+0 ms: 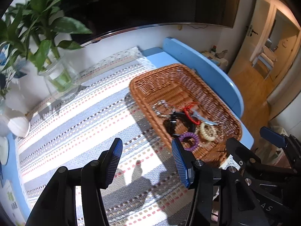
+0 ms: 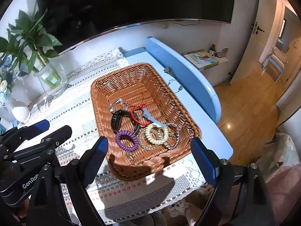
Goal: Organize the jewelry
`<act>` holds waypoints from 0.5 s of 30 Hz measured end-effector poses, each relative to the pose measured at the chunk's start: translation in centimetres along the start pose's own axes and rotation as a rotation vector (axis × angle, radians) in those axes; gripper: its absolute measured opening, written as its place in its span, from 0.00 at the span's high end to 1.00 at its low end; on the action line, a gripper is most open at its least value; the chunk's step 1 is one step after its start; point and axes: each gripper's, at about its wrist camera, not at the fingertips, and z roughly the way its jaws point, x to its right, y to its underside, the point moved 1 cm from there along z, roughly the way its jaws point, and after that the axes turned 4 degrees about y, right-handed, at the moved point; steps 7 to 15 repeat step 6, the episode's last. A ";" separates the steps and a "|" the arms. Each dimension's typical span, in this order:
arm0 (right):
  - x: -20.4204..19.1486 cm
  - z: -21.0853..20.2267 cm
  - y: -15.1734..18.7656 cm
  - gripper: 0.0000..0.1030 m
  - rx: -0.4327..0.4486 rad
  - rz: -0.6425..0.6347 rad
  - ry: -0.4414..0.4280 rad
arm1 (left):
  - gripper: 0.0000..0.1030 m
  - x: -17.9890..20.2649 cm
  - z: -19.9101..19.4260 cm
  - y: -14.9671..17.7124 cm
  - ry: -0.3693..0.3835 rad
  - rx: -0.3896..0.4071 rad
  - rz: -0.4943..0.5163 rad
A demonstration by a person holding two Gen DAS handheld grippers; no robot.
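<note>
A wicker basket [image 2: 148,75] is sitting on a striped woven cloth [image 1: 75,116], holding the jewelry piled at its near end: a purple spiral hair tie [image 2: 126,140], a cream spiral tie [image 2: 157,133], a black bracelet [image 2: 120,119] and a red cord bracelet [image 2: 136,115]. The right gripper [image 2: 148,154] is hovering just in front of the basket's near rim, jaws spread wide and gripping nothing. The basket's long axis is running away from that camera. The left gripper [image 1: 146,162] is hanging over the cloth to the basket's left, tilted downward, jaws wide and bare.
</note>
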 end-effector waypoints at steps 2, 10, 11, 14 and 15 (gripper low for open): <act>-0.7 0.3 0.1 0.12 -0.007 -0.019 -0.006 | 0.46 -0.9 0.0 0.3 -0.010 -0.004 -0.026; -2.4 1.0 0.0 0.12 -0.022 -0.057 -0.033 | 0.46 -3.5 0.0 1.3 -0.046 -0.014 -0.092; -2.4 1.0 0.0 0.12 -0.022 -0.057 -0.033 | 0.46 -3.5 0.0 1.3 -0.046 -0.014 -0.092; -2.4 1.0 0.0 0.12 -0.022 -0.057 -0.033 | 0.46 -3.5 0.0 1.3 -0.046 -0.014 -0.092; -2.4 1.0 0.0 0.12 -0.022 -0.057 -0.033 | 0.46 -3.5 0.0 1.3 -0.046 -0.014 -0.092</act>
